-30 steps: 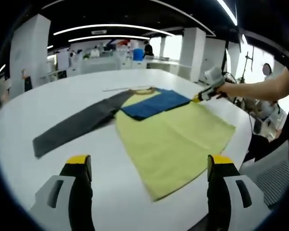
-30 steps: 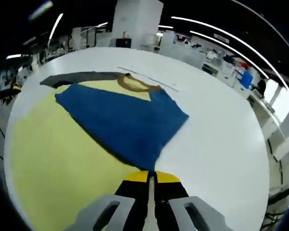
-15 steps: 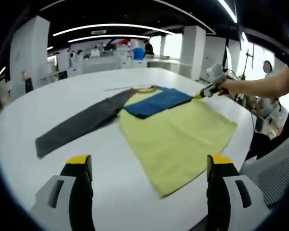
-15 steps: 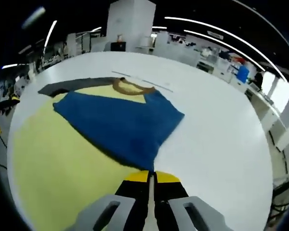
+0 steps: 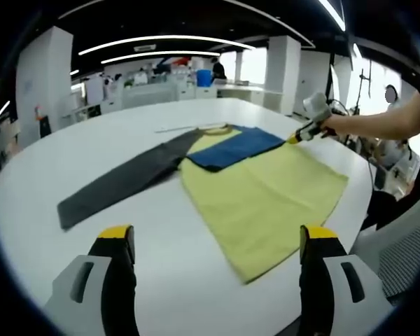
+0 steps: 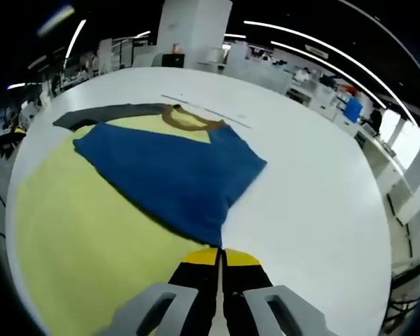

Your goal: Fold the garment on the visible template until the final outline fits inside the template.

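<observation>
A long-sleeved shirt lies flat on the round white table (image 5: pixel 91 140). Its yellow body (image 5: pixel 266 189) (image 6: pixel 77 210) spreads toward the table's edge. The grey sleeve (image 5: pixel 119 185) (image 6: pixel 105 113) stretches straight out to the side. The blue sleeve (image 5: pixel 234 145) (image 6: pixel 168 168) is folded across the chest below the brown collar (image 6: pixel 185 119). My right gripper (image 6: pixel 219 257) (image 5: pixel 294 139) is shut on the blue sleeve's tip, low over the table. My left gripper (image 5: pixel 215 238) stands open, well short of the shirt's hem, holding nothing. A thin pale line (image 6: pixel 206 112) runs on the table beyond the collar.
A person's arm (image 5: pixel 378 122) reaches in from the right, holding the right gripper. The table's rim curves close to the yellow hem, with a grey chair (image 5: pixel 399 259) beyond it. Bare tabletop (image 6: pixel 315 175) lies beside the blue sleeve. Desks and white pillars stand far behind.
Both views have shifted slightly with the hands. The blue sleeve stays folded over the chest with the right gripper shut on its tip. The left gripper stays open.
</observation>
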`<state>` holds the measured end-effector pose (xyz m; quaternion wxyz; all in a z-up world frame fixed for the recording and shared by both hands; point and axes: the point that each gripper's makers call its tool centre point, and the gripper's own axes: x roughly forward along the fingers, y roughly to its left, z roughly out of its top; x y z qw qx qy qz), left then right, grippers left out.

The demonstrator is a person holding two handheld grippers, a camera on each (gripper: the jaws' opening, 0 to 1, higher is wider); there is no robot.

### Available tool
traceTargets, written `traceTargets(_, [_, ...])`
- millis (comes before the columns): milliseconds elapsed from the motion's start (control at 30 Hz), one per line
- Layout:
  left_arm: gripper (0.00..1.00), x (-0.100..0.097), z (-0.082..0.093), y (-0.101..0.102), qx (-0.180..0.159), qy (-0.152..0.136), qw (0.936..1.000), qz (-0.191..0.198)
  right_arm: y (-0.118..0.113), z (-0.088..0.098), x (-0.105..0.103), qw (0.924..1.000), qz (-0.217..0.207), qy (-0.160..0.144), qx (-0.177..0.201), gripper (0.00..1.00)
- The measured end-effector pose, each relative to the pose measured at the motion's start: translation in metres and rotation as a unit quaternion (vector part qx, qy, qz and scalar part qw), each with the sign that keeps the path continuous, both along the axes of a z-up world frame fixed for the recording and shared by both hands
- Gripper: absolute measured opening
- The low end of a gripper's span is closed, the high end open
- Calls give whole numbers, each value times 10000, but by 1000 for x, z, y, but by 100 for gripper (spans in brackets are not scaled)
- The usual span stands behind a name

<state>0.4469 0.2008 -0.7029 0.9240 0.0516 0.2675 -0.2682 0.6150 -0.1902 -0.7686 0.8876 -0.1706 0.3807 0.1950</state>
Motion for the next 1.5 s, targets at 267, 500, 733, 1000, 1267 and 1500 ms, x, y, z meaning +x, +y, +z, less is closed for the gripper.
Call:
traceTargets(267, [95,0,0,1,4,-4,10000,6,-1,2,-1,9988,-267,37,413,0])
traceTargets(500, [95,5,4,7,-26,-40,10000,74,13,16,-7,9866,-588,52,1520,12])
traceTargets(733, [97,13,9,17,-57,-82,9998,166,29,38,-31,9838,-145,2,1789,49])
traceTargets(1000, [99,24,17,35,-121,-154,9990,408,52,66,-58,9787,472,-160,1993,82])
traceTargets(1267, [99,35,17,58,67,-155,9979,633,67,80,-87,9738,946,-102,2064,99])
traceTargets(1500, [99,52,14,93,113,-149,9933,1143,78,93,-109,9679,1283,-129,2157,99])
